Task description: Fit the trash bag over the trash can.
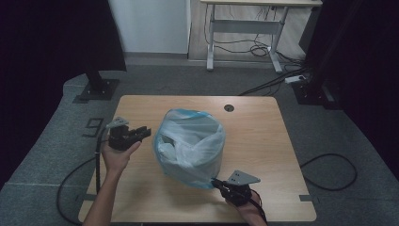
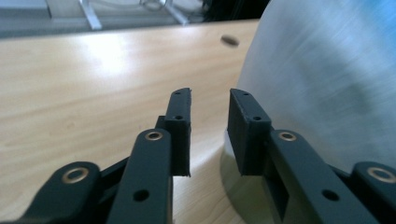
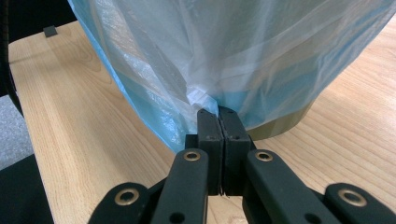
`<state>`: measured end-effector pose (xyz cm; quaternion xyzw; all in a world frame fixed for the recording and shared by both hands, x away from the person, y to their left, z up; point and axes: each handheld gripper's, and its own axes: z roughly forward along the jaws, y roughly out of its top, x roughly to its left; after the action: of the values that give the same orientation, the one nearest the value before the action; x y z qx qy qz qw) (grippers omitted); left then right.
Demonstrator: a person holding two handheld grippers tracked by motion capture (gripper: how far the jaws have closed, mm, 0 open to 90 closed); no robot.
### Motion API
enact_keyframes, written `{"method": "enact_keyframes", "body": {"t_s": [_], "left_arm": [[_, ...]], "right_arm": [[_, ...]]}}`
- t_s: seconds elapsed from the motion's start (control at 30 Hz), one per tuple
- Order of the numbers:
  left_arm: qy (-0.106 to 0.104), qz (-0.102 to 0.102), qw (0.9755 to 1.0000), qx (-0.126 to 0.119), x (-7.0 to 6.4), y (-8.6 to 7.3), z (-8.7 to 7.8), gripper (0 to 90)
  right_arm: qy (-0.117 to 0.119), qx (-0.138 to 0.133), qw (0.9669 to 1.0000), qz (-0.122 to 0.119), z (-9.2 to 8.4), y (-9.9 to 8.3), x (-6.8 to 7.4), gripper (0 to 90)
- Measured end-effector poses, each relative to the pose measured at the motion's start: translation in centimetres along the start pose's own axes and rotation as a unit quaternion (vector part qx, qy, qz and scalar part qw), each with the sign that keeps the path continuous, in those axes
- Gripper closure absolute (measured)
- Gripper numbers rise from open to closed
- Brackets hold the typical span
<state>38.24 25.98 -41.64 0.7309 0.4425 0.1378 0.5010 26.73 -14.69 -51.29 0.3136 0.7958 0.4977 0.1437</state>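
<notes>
A round bin lined with a pale blue plastic bag [image 1: 190, 143] stands in the middle of the wooden table [image 1: 254, 136]. The bag's film drapes over the rim and down the outside [image 3: 224, 51]. My right gripper [image 1: 219, 183] is at the bin's near right foot, shut on a pinch of the bag's film [image 3: 218, 112]. My left gripper [image 1: 143, 133] is held level just left of the bin, open, with nothing between its fingers; in the left gripper view [image 2: 210, 126] the bin's blurred wall [image 2: 322, 79] rises right beside it.
A round cable hole [image 1: 229, 108] sits near the table's far edge. Black cables trail off both grippers over the grey carpet [image 1: 324, 165]. A desk frame [image 1: 244, 28] with wires stands beyond, and dark stands flank the table.
</notes>
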Motion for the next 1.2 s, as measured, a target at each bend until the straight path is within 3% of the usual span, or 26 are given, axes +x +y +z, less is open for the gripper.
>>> {"method": "enact_keyframes", "body": {"t_s": [0.1, 0.23, 0.43, 0.6, 0.7, 0.87, 0.97, 1.2], "left_arm": [[-0.018, 0.005, 0.9996, -0.02, -0.9, 1.2, -1.3, 68.4], [-0.034, 0.027, 0.9987, -0.028, -2.6, 2.5, -2.3, 66.5], [-0.068, 0.045, 0.9966, -0.013, -4.9, 3.7, -2.4, 59.0], [-0.063, 0.072, 0.9955, 0.006, -6.8, 4.5, -2.0, 53.3], [-0.033, 0.093, 0.9947, 0.03, -7.6, 4.8, -1.1, 55.9], [0.001, 0.095, 0.9936, 0.06, -7.3, 4.9, 0.4, 78.1], [-0.002, 0.093, 0.9941, 0.057, -6.8, 4.8, 0.7, 89.7], [0.0, 0.071, 0.9965, 0.045, -5.3, 5.1, 0.8, 90.0]], "right_arm": [[-0.001, 0.0, 1.0, 0.001, -0.1, 0.0, -0.1, 87.5], [-0.002, 0.001, 1.0, 0.002, 0.0, 0.0, 0.0, 87.3], [-0.002, 0.003, 1.0, 0.001, -0.2, 0.0, 0.0, 86.9], [-0.003, 0.001, 1.0, 0.002, -0.3, 0.0, 0.0, 86.6], [-0.003, 0.001, 1.0, 0.002, -0.4, 0.0, 0.0, 86.5], [-0.006, -0.002, 1.0, 0.002, -0.6, 0.0, 0.0, 86.5], [-0.008, -0.005, 1.0, 0.003, -0.9, 0.0, -0.2, 86.5], [-0.009, -0.007, 0.9999, 0.004, -1.1, 0.0, -0.3, 86.5]]}}
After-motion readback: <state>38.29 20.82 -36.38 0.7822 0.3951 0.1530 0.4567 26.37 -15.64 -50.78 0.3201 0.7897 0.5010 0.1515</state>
